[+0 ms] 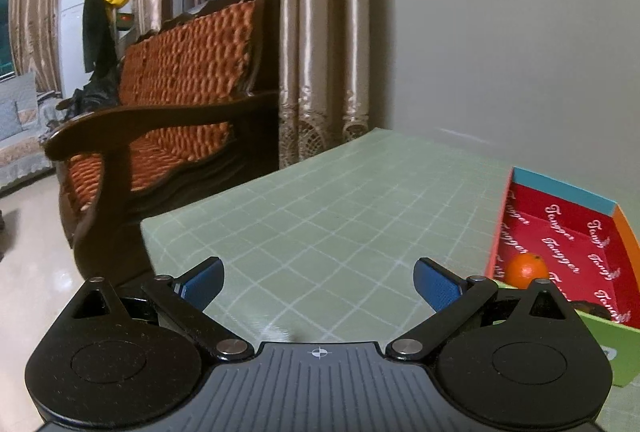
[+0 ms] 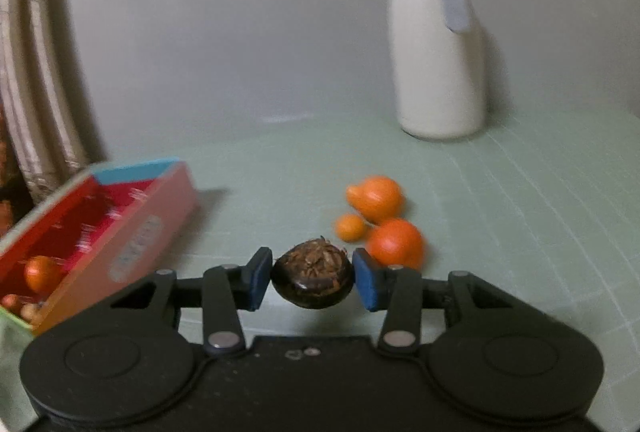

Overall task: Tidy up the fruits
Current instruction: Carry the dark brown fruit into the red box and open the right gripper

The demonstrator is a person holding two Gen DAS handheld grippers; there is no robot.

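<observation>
My right gripper [image 2: 312,278] is shut on a dark brown, rough-topped fruit [image 2: 313,279] and holds it above the green mat. Three orange fruits lie on the mat just beyond it: a large one with a knob [image 2: 376,197], a small one [image 2: 351,227] and a round one [image 2: 396,244]. A red box [image 2: 132,220] with a blue end stands to the left and holds an orange [image 2: 40,272] and small pale fruits [image 2: 22,306]. My left gripper [image 1: 318,284] is open and empty over the mat, left of the same box [image 1: 568,232], which shows an orange [image 1: 527,269] inside.
A white jug [image 2: 438,43] with a pale blue lid stands at the back right against the grey wall. In the left wrist view a wooden sofa [image 1: 172,91] with orange cushions stands beyond the table's left edge, and curtains [image 1: 320,31] hang behind it.
</observation>
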